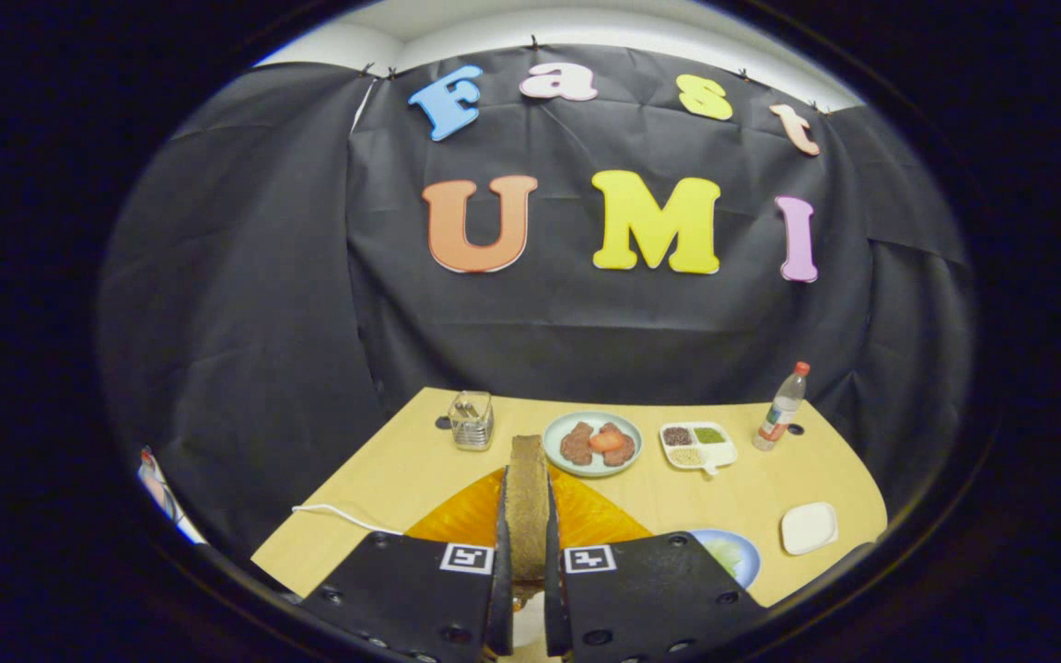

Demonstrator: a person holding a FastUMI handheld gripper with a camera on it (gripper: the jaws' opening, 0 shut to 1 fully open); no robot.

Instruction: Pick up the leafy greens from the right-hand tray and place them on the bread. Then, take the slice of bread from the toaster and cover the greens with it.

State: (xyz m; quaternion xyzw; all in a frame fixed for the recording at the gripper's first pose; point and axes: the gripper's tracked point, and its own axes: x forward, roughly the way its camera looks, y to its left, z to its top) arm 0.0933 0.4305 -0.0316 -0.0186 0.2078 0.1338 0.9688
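A white cable (337, 516) trails across the near left of the wooden table (752, 497), and further back sits a small clear container (472, 420). Now to the middle: the gripper (527, 525) has its two fingers pressed in on a slice of bread (527, 502), standing upright on its edge between them, brown crust facing us. Underneath, an orange plate (457, 516) spreads out to both sides; whether greens already lie there I cannot tell, the fingers hide it. Beyond the slice is a pale green plate (556, 442) of brown patties with something red on top, then a white divided tray (722, 451) of seeds and a bottle (781, 408) at the back. Nearer, just right of the fingers, a blue plate (744, 552) shows leafy greens (726, 551), with a small white dish (809, 528) beyond it.

The risk, I'd say: the slice is held on edge, so letting go before it tips flat could leave it toppling off the orange plate, or missing the filling.
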